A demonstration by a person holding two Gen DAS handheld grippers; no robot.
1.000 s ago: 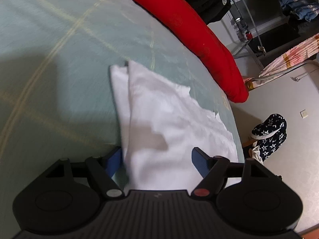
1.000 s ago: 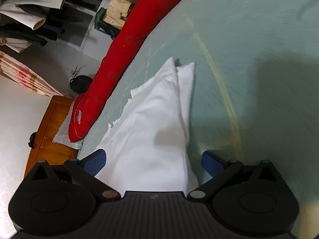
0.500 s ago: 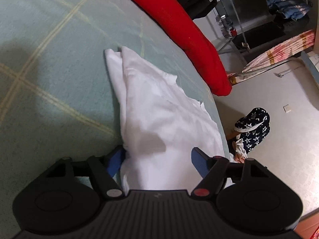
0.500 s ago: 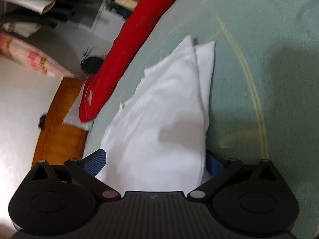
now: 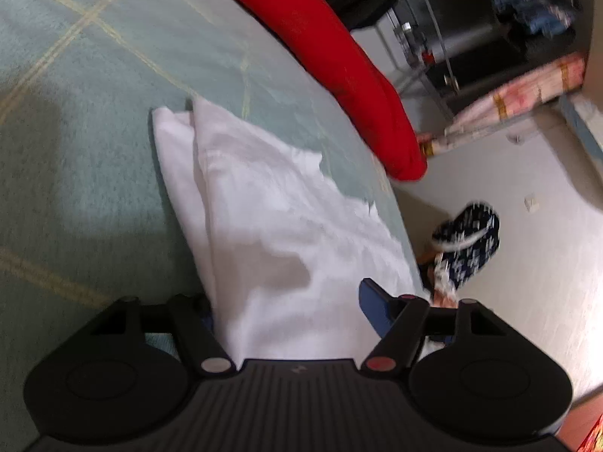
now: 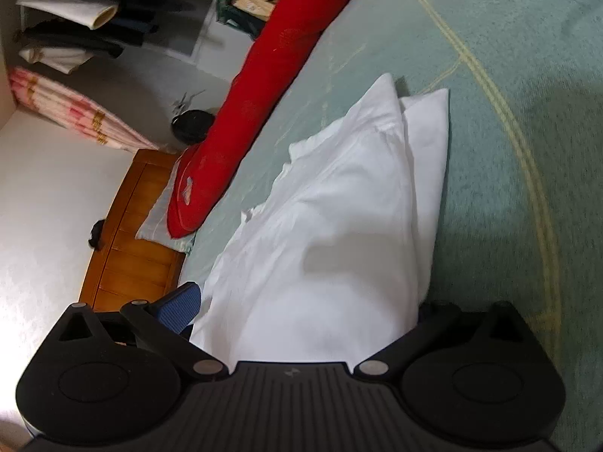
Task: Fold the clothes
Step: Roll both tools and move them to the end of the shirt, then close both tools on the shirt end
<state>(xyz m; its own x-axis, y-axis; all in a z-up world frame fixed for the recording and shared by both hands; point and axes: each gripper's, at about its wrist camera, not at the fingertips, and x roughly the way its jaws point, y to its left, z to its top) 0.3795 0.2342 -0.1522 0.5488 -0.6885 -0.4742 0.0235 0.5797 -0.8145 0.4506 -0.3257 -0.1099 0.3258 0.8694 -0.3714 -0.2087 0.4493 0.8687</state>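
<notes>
We see a white garment lying on the pale green bed cover, folded into a long shape with one narrow flap along its side. It is near the red bolster but apart from it. Our left gripper has just been closing its jaws, which stand partly open around the near end of the cloth; one blue pad is hidden under the fabric. Our right gripper is also around the garment; we cannot tell if it presses.
</notes>
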